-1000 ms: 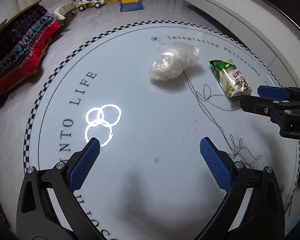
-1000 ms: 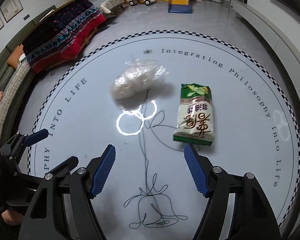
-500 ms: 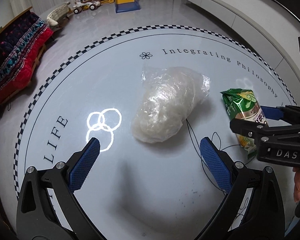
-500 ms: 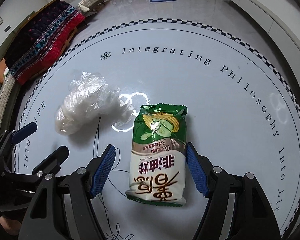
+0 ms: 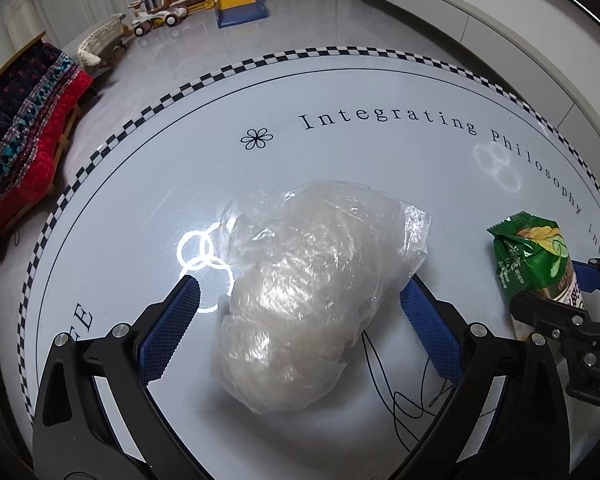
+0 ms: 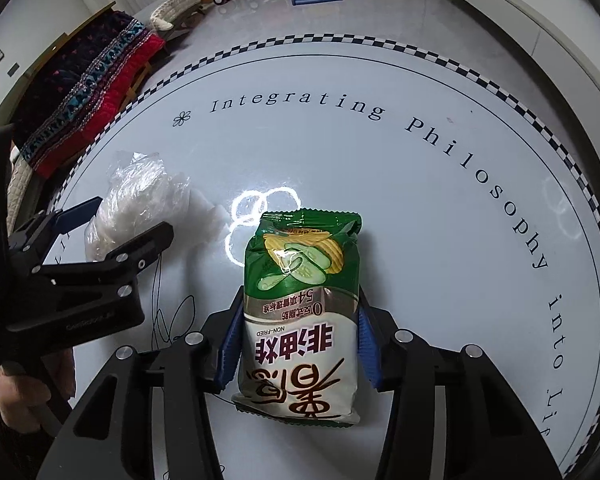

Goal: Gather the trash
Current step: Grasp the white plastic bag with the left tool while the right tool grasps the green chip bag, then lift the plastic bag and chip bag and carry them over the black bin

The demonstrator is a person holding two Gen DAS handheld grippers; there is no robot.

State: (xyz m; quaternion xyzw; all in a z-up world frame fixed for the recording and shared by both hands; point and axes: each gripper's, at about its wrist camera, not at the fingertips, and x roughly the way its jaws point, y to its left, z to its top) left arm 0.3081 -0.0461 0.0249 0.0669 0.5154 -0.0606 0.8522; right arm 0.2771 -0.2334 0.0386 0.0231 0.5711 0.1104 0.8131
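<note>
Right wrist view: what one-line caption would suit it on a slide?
Right gripper closed on a green snack packet lying on the round white table.

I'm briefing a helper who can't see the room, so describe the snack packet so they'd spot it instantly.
On the round white table with the checkered rim, near the right hand-held gripper, lies a chip bag. It is green on top, white below, with a cucumber picture and Chinese lettering, unlike the clear crumpled plastic bag beside it.

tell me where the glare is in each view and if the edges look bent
Left wrist view: ring-shaped lamp glare on the glossy table beside the clear plastic bag, fainter rings far right; checkered rim bows. Right wrist view: rings just behind the green snack packet, a glint on its wrapper; same fisheye bending.
</note>
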